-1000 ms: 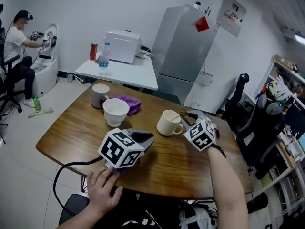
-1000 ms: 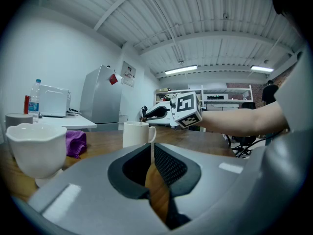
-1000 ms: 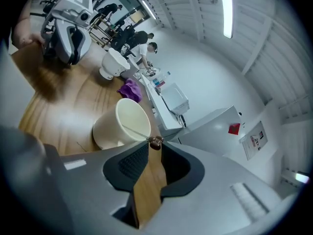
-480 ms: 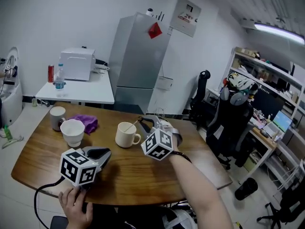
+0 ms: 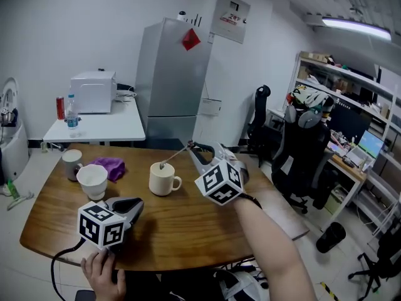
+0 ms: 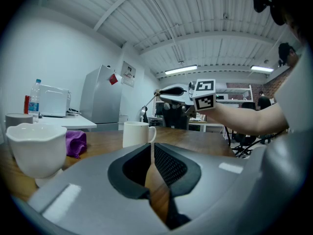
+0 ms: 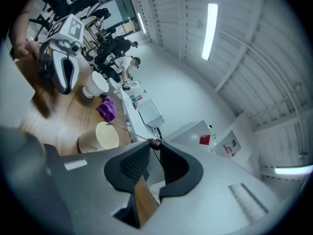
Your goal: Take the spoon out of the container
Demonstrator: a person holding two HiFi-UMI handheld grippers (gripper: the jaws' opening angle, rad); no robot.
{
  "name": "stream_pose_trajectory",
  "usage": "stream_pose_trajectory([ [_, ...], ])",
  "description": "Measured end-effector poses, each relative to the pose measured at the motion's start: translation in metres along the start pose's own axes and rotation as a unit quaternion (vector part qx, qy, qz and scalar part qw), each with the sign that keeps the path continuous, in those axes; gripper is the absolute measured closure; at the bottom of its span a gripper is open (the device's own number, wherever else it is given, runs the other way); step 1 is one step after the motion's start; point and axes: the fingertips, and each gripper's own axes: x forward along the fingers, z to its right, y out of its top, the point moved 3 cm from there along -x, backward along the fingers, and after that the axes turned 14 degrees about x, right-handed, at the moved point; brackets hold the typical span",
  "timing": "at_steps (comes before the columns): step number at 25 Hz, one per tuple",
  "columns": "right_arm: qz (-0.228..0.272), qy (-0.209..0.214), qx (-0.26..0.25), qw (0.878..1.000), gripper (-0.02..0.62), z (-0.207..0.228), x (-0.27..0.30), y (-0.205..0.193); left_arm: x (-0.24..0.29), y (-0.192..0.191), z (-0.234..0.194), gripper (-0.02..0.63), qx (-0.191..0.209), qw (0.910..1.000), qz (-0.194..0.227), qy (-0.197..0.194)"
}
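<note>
A cream mug [image 5: 163, 179] stands mid-table on the wooden table [image 5: 188, 231]. A thin metal spoon [image 5: 175, 155] slants up from it. My right gripper [image 5: 190, 145] is shut on the handle's end, raised above and right of the mug. In the left gripper view the spoon [image 6: 146, 105] has its bowl end just over the mug's [image 6: 137, 133] rim. The right gripper view shows the handle tip pinched at my right gripper [image 7: 153, 143], with the mug [image 7: 100, 137] below. My left gripper [image 5: 133, 203] rests on the table near the front edge, shut and holding nothing.
A white bowl [image 5: 92, 179], a purple cloth [image 5: 113, 168] and a grey cup [image 5: 72, 163] sit left of the mug. Behind stand a white side table [image 5: 94, 127], a fridge [image 5: 169, 80] and office chairs [image 5: 301, 162]. A black cable runs off the table's front left.
My right gripper has risen with the spoon handle, so the spoon now tilts steeply out of the mug. The left gripper stays resting on the table.
</note>
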Motion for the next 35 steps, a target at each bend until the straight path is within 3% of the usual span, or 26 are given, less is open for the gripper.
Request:
stream_pose_trajectory([
  [6, 0.003, -0.015, 0.059, 0.998, 0.528, 0.025, -0.02, -0.01, 0.0, 0.003, 0.0, 0.583, 0.0, 1.0, -0.001, -0.002],
  [13, -0.034, -0.024, 0.134, 0.99, 0.528, 0.031, -0.032, -0.058, -0.001, 0.002, 0.001, 0.583, 0.0, 1.0, -0.002, -0.002],
  [21, -0.092, -0.022, 0.167, 0.981, 0.528, 0.019, -0.035, -0.117, -0.001, 0.003, 0.0, 0.583, 0.0, 1.0, -0.001, -0.002],
  [26, -0.13, -0.005, 0.162, 0.978, 0.528, -0.001, -0.034, -0.146, 0.0, 0.002, 0.0, 0.583, -0.001, 1.0, -0.001, -0.002],
  [35, -0.218, 0.037, 0.216, 0.951, 0.528, -0.019, -0.035, -0.183, 0.0, 0.004, 0.001, 0.583, 0.0, 1.0, -0.001, -0.002],
])
